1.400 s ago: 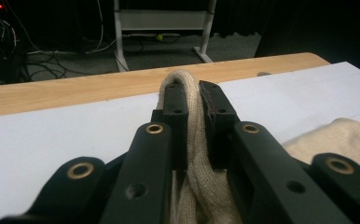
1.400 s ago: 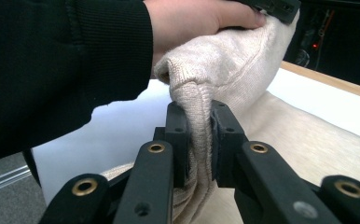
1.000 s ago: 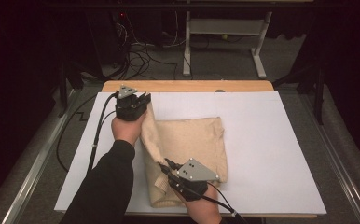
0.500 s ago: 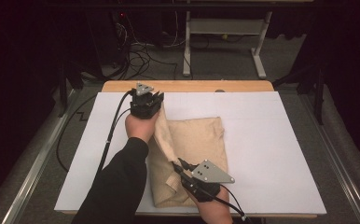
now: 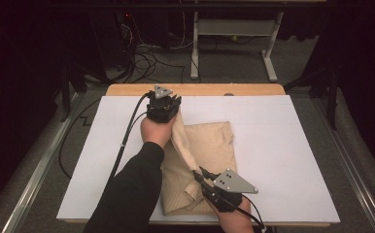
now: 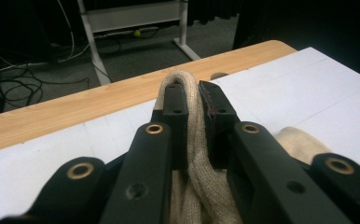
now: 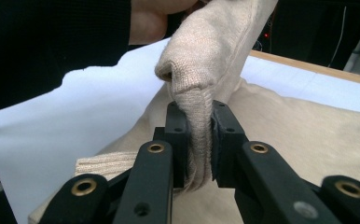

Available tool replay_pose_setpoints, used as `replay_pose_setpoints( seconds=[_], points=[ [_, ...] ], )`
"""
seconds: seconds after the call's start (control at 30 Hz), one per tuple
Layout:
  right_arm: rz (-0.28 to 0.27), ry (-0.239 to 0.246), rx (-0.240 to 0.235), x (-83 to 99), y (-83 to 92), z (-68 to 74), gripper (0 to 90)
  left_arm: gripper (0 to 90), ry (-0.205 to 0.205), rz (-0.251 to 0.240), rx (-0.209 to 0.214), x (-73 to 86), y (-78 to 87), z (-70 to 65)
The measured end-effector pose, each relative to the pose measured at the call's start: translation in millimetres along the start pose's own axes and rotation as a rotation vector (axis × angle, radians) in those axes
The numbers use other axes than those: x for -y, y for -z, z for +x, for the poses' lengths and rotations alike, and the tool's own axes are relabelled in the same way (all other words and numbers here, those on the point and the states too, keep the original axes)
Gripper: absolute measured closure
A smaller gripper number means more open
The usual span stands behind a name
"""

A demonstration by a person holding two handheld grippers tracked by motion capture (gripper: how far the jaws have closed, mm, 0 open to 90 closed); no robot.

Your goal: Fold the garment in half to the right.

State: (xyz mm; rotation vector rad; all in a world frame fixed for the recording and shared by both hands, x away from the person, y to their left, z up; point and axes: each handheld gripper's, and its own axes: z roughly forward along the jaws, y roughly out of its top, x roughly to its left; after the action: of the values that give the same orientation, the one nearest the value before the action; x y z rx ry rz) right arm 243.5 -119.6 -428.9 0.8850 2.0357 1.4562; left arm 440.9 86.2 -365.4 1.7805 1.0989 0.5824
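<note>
Sweater — beige knit, no readable label — clamped by left gripper and right gripper

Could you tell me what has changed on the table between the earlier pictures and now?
The left tongs carried their edge of the sweater rightward across the high view, and the right tongs moved right too, folding the lifted side over the body. Both kept their grip on the knit throughout; nothing was let go. The rest of the sweater and the white sheet stayed as they were.
</note>
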Motion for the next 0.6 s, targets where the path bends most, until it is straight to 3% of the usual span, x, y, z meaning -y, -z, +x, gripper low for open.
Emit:
replay_pose_setpoints(
  seconds=[0.6],
  points=[
    [0.05,-0.029,0.031,19.8,18.6,-12.8,79.8,80.3,-0.03,0.048,0.036,3.6,-32.7,-39.6]
  ],
)
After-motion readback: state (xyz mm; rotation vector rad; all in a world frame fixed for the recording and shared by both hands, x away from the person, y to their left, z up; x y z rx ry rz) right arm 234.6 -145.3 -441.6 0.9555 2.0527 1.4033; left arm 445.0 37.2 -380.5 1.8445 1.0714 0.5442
